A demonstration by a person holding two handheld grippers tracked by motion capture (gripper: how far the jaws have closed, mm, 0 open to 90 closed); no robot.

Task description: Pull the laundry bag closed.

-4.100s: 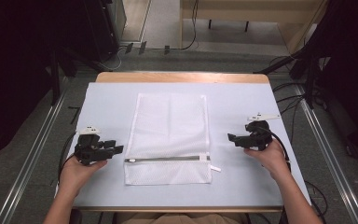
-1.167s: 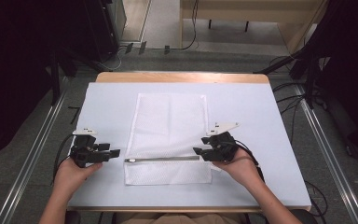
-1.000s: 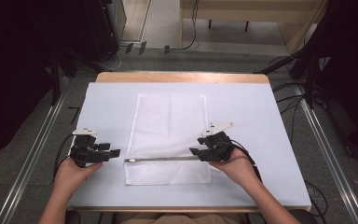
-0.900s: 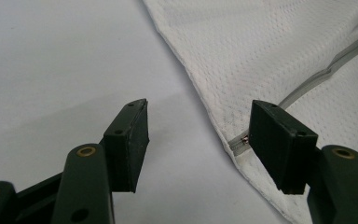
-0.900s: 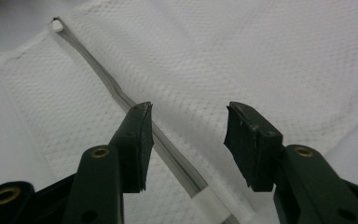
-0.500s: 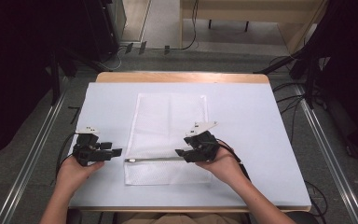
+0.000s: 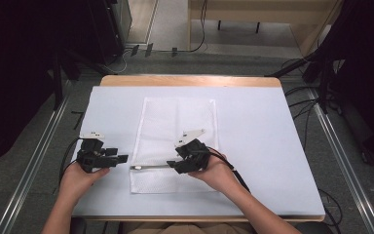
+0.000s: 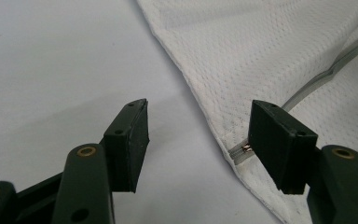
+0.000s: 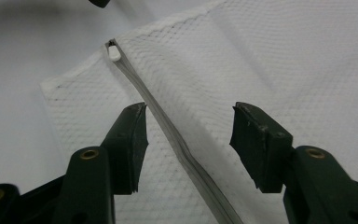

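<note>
A white mesh bag (image 7: 175,141) is lying flat at the middle of the table (image 7: 263,146), its grey zipper (image 7: 151,167) running across near the person's edge. The right hand-held gripper (image 7: 171,166) is hovering over the zipper, jaws partly apart and straddling the strip without pressing it; they have just been shifting slightly. The left hand-held gripper (image 7: 123,158) is resting just off the bag's left edge, jaws standing wide with nothing between them. In the left gripper view, one jaw is covering the zipper's end, and the slider is hard to make out.
</note>
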